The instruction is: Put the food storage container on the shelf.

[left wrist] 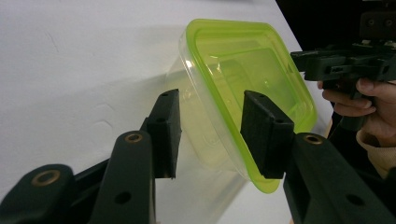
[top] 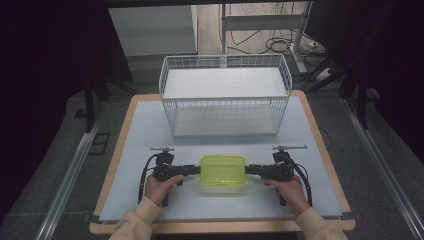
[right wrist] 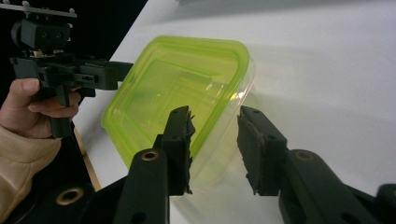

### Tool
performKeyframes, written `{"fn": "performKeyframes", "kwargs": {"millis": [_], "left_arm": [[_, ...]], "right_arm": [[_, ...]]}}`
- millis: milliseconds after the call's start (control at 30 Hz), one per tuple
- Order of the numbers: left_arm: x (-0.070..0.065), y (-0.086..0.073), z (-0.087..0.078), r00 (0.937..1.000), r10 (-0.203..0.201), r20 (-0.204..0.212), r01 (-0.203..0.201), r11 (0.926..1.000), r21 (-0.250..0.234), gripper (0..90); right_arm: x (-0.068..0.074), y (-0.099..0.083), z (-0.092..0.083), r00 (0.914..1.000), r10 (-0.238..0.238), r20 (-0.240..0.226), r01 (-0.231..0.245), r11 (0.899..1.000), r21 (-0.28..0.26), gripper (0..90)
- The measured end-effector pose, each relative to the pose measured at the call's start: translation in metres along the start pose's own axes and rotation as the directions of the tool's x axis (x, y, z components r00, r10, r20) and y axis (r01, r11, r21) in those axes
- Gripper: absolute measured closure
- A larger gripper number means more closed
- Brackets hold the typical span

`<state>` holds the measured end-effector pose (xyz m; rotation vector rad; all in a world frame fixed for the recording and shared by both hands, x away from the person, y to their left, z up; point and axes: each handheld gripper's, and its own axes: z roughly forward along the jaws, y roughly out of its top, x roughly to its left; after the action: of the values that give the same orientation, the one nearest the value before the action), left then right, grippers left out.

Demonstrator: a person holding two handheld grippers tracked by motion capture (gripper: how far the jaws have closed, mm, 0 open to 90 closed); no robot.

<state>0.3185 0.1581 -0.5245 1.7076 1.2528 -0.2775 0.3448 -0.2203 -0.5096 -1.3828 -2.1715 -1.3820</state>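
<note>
**Lidded container flanked by 2 hand-held grippers**

In the high view, a clear container with a green lid is seen at the lower centre of the frame, on the pale tabletop. The left hand-held gripper is placed at its left end and the right hand-held gripper at its right end. A white wire basket is set above it in the frame, apart.

In the left gripper view, the container is shown at centre, its edge between the 2 parted jaws; contact cannot be told. The other gripper is seen at the upper right.

In the right gripper view, the container is shown at centre, its near edge between jaws held apart.
</note>
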Motion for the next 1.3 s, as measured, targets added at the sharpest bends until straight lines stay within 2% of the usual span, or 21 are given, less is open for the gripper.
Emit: {"fn": "performKeyframes", "kwargs": {"millis": [333,667,800,1033,1300], "left_arm": [[0.0,-0.001,0.005,0.9996,-0.008,0.028,0.008,0.9999,0.011,66.0],[0.001,-0.001,0.006,0.9989,-0.016,0.043,0.015,0.9997,0.019,68.4],[0.001,-0.001,0.006,0.9989,-0.015,0.045,0.014,0.9998,0.017,68.4],[0.0,-0.001,0.005,0.9987,-0.013,0.048,0.012,0.9997,0.022,70.0],[0.0,-0.001,0.003,0.9981,-0.01,0.061,0.008,0.9997,0.024,72.9]], "right_arm": [[0.0,0.0,0.002,1.0,0.008,0.001,-0.008,1.0,0.008,67.2],[-0.003,0.001,0.003,0.9997,0.024,-0.01,-0.024,1.0,0.009,66.7],[-0.003,0.0,0.006,0.9996,0.025,-0.015,-0.024,0.999,0.025,65.2],[-0.003,0.0,0.011,0.9987,0.042,-0.029,-0.041,0.998,0.039,70.3],[-0.003,0.001,0.01,0.9973,0.056,-0.047,-0.054,0.998,0.03,73.7]]}}
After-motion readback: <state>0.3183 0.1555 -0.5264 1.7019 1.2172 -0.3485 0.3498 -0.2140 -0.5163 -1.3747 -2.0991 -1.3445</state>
